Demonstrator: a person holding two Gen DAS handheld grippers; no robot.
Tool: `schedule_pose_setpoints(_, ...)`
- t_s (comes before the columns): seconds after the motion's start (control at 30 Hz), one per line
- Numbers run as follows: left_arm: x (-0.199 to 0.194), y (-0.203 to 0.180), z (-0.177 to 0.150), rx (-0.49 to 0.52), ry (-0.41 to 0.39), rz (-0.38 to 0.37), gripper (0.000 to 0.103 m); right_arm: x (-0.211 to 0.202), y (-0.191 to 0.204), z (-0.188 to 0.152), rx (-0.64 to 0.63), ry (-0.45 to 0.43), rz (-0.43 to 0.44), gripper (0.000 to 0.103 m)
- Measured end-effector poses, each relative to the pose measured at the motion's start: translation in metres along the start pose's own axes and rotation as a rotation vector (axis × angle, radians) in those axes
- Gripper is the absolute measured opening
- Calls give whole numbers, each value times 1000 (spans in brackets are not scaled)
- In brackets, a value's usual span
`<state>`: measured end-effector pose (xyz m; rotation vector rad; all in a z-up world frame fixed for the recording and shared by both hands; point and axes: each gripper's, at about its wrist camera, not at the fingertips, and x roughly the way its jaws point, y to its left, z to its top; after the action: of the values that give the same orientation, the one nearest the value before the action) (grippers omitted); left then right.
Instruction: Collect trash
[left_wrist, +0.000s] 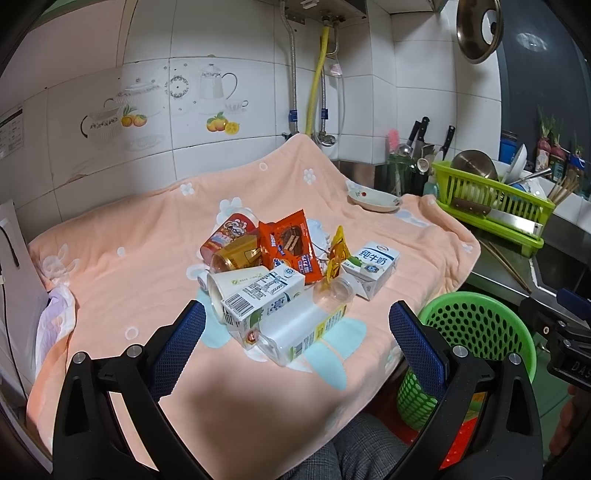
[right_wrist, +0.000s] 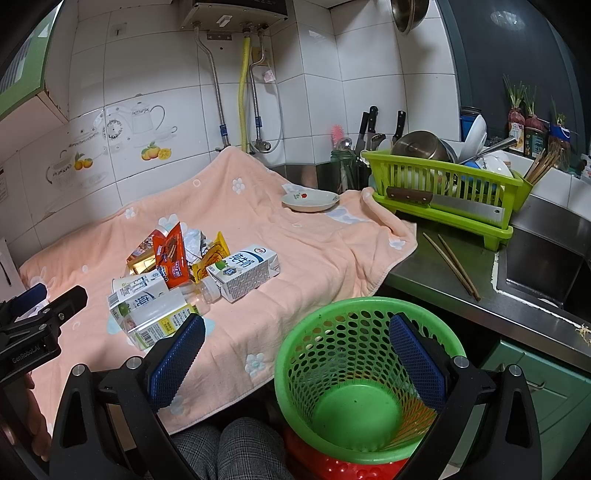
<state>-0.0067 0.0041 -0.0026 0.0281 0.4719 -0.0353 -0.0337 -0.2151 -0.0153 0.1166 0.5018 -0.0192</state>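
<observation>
Flanking green basket (right_wrist: 369, 373): cleaver (right_wrist: 447, 203), chopsticks (right_wrist: 452, 266)

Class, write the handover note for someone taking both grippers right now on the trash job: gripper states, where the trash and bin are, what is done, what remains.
Left gripper: open, empty, facing the trash pile.
Right gripper: open, empty, above the green basket.
Trash heaped together on the peach towel: clear plastic bottle, two milk cartons, paper cup, gold can, orange wrapper, yellow pouch.
Basket stands below the counter's front edge, to the right of the pile; nothing visible inside.
Done: nothing binned yet.
Left: move every piece into the basket. The nearest is the bottle.
</observation>
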Motion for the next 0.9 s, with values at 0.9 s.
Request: schedule_pose_setpoints(0.9,4,0,-1,1,8,0,98,6,5,0,1,10,5,97)
